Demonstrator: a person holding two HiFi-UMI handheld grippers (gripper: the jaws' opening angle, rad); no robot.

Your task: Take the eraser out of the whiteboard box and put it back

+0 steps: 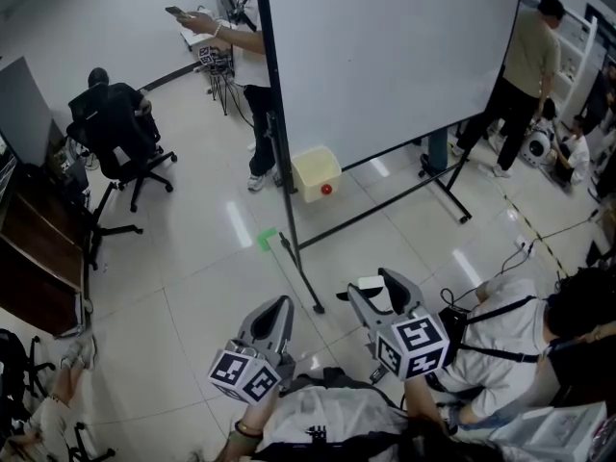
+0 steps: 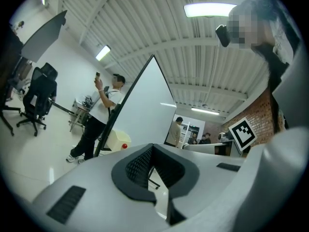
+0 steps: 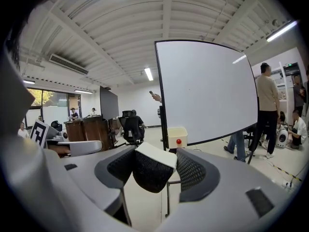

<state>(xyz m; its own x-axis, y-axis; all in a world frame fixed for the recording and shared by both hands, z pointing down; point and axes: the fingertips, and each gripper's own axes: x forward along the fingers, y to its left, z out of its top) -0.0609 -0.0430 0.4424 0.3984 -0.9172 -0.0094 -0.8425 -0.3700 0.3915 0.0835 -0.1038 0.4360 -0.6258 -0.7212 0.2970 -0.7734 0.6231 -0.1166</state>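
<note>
The whiteboard [image 1: 385, 56] stands far across the floor, with the cream whiteboard box [image 1: 316, 171] at its lower left corner. Near the person, the right gripper [image 3: 155, 152] is clamped on the eraser [image 1: 370, 284], white back up, well apart from the box. To its left, the left gripper [image 1: 279, 306] has its jaws together, with nothing between them.

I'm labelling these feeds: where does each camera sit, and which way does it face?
Head view: on the person's head, looking down past the left gripper and right gripper toward the whiteboard.
Left gripper view: on that gripper, facing the whiteboard along its closed jaws.
Right gripper view: along jaws clamping the eraser.
All three see the cream box.
</note>
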